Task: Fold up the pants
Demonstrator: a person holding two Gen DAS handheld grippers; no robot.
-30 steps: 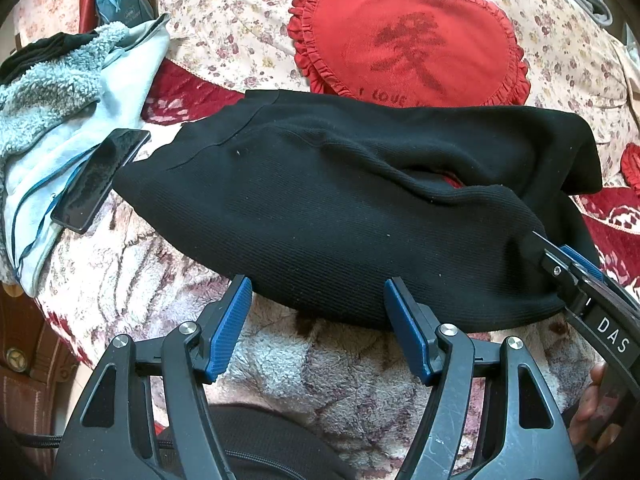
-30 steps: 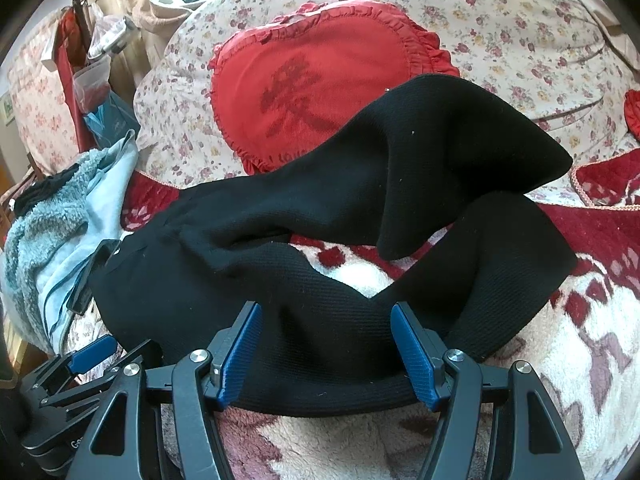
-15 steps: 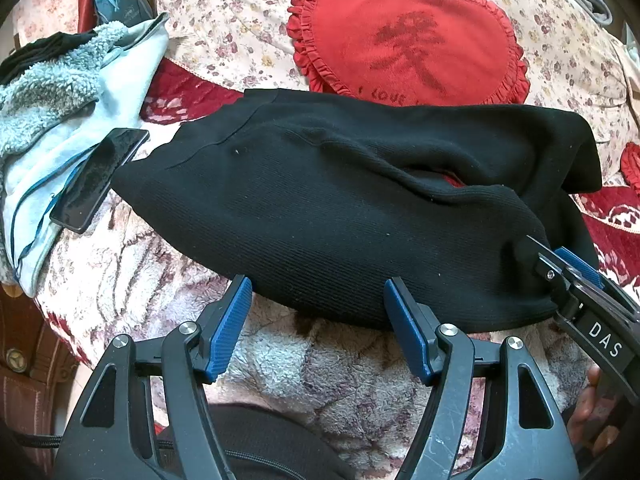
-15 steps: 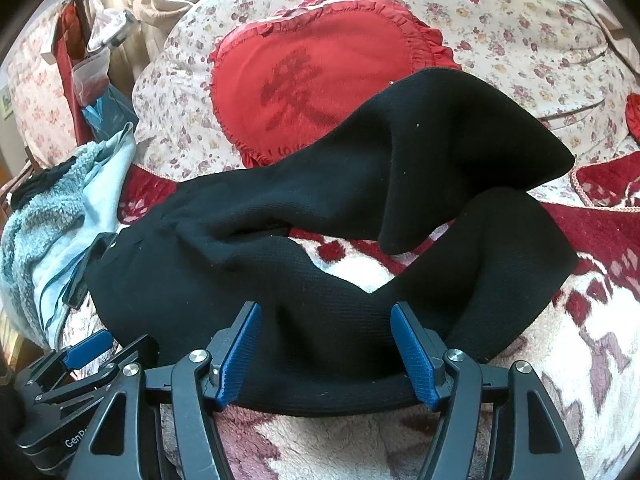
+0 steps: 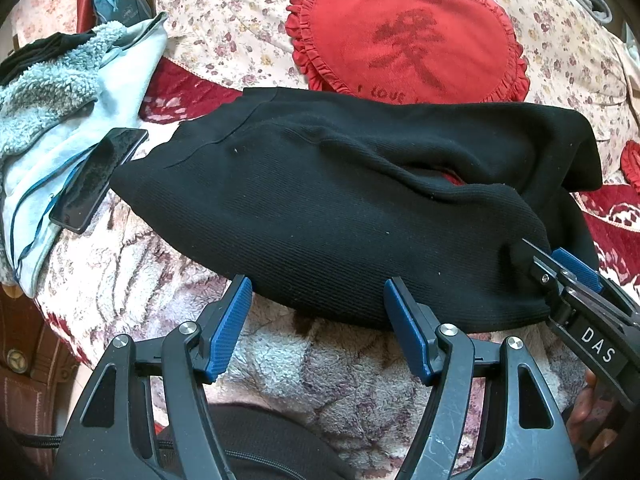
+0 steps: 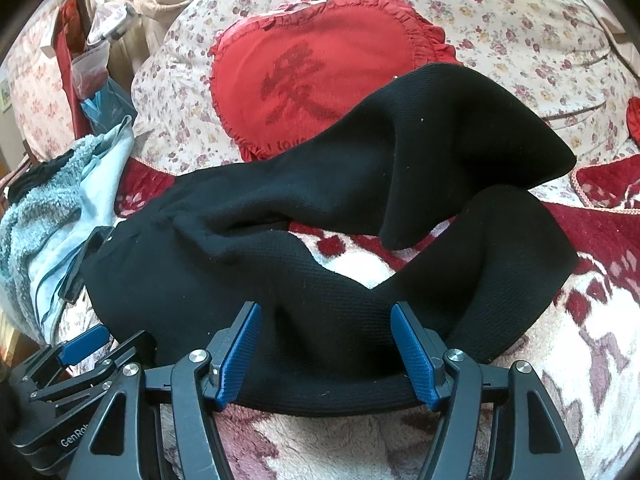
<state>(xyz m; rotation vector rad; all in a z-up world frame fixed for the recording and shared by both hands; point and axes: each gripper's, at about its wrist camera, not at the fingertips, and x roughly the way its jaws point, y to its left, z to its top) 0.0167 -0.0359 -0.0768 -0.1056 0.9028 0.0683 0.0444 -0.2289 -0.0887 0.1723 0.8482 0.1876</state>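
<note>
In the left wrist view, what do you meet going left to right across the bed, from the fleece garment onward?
Grey-blue fleece garment → dark phone → black pants → right gripper at the pants' right end.

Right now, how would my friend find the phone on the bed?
Start at the big red heart cushion and look down to the black pants. Go to their left end, where a pale blue fleece is heaped. The phone lies on its edge: the only flat, shiny, hard black slab among soft cloth.
</note>
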